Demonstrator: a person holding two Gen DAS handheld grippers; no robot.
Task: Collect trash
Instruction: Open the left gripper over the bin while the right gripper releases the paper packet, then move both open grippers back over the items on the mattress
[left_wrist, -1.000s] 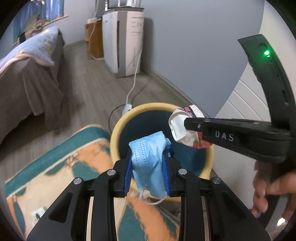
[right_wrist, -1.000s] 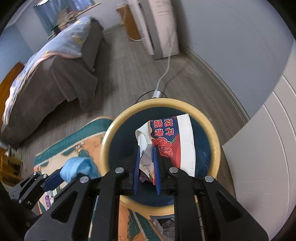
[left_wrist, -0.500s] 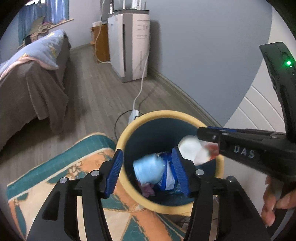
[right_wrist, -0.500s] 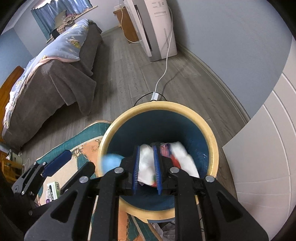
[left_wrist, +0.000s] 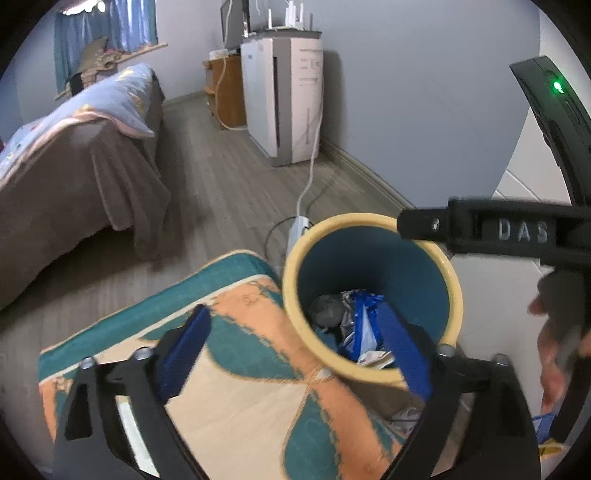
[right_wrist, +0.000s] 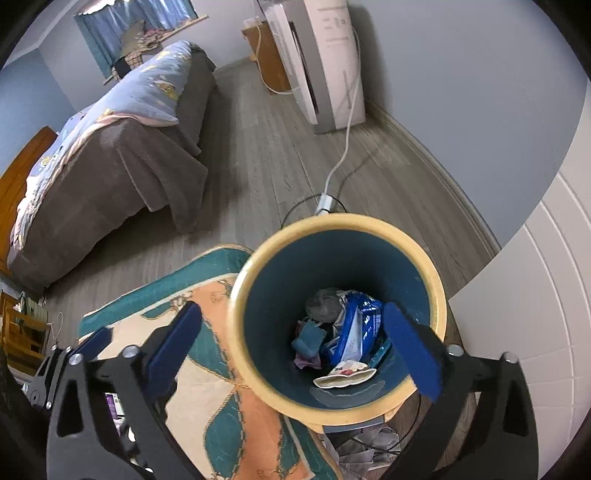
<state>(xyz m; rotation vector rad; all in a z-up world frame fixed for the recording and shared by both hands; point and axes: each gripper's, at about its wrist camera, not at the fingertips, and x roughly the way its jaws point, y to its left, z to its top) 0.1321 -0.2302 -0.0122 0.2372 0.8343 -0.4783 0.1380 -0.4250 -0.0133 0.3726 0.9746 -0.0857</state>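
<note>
Both grippers are hanging over the yellow-rimmed bin (right_wrist: 338, 314), jaws just opening wide, nothing btwn them. Left gripper (left_wrist: 295, 354) & right gripper (right_wrist: 295, 347) are both empty. The trash (right_wrist: 341, 339), incl. wrappers & a blue mask, is lying at the bin's bottom. Best approach, probably: lifting straight up, clearing the rim w/o tipping the bin.

The left gripper (left_wrist: 295, 350) and the right gripper (right_wrist: 291, 345) both point steeply down, their jaws just spread wide with nothing between the blue pads. A hand (left_wrist: 557, 354) grips the right gripper's handle at the right.
</note>
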